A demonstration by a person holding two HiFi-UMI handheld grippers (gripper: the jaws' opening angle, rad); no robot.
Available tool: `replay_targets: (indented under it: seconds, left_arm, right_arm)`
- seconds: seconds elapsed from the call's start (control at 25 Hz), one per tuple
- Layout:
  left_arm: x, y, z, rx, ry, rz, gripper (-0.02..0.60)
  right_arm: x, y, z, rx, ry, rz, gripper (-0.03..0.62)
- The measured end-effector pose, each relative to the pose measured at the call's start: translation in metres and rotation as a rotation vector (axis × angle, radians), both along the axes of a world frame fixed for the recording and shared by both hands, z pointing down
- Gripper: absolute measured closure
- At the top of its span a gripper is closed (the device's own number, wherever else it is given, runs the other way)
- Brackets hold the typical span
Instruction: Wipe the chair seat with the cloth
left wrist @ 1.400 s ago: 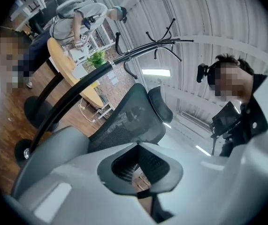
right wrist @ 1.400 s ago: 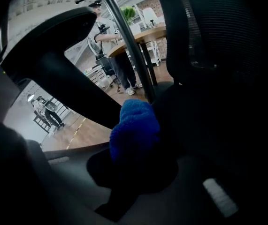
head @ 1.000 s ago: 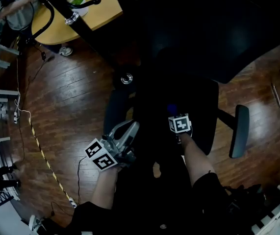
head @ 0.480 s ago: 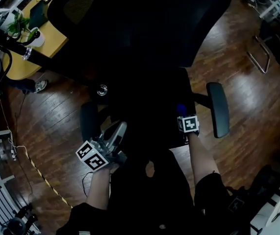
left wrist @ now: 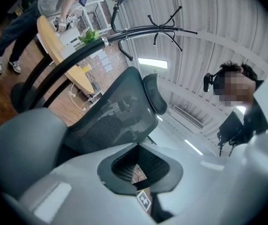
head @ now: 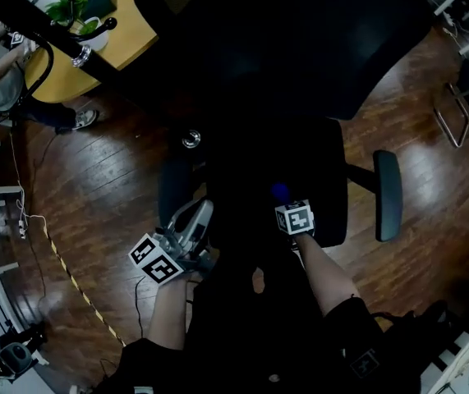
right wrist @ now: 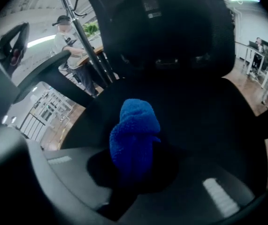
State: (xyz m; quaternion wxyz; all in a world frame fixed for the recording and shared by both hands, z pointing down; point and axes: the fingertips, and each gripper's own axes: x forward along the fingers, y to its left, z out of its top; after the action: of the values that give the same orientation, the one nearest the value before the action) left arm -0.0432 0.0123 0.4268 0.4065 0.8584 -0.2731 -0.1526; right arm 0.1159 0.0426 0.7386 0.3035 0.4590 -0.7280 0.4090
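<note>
Blue cloth point(right wrist: 134, 135) clamped in the right tongs point(right wrist: 134, 167) over the seat point(right wrist: 209, 121) — best pressed flat, swept wide. Empty left tongs point(left wrist: 141, 171) sit closed together.

You have two tools in view, the left tool point(head: 200, 217) and the right tool point(head: 284, 203), one in each hand. Count one blue cloth point(head: 280, 192) and one black office chair point(head: 300, 48), which has two armrests point(head: 388, 195), one at each side. Past the chair there is one yellow surface point(head: 127, 43) with one potted plant point(head: 74, 11) on it, one coat stand point(right wrist: 72, 13) and one other person point(head: 4, 89). One striped tape line point(head: 70, 277) runs across the wooden floor point(head: 119, 187).
</note>
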Motion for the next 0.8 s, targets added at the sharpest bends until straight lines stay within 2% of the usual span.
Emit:
replay_targets:
  seconds: [0.2,0.32,0.44,0.56,0.68,0.8]
  left_arm:
    - [-0.052,-0.017,0.003,-0.004,0.000,-0.095,0.588]
    - [-0.068,-0.020,0.003,0.002,-0.010,-0.122,0.586]
    - [-0.072,-0.017,0.004,0.001,-0.019,-0.131,0.588]
    - [-0.066,-0.015,0.006,-0.001,-0.018,-0.113,0.587]
    - [-0.049,-0.018,0.006,0.001,-0.007,-0.069,0.586]
    - [-0.027,-0.020,0.005,0.000,-0.006,-0.018,0.586]
  right_arm:
    - [-0.168,0.004,-0.014,-0.021,-0.212,-0.218,0.557]
    - [-0.215,0.031,0.003,-0.061,-0.187,-0.320,0.557]
    - [-0.221,0.037,0.000,-0.017,-0.135,-0.361,0.559]
    - [-0.209,0.039,0.002,-0.024,-0.111,-0.365,0.559]
    - [-0.178,0.035,0.008,-0.013,-0.076,-0.308,0.559]
    - [-0.119,0.039,0.018,-0.033,-0.022,-0.207,0.559]
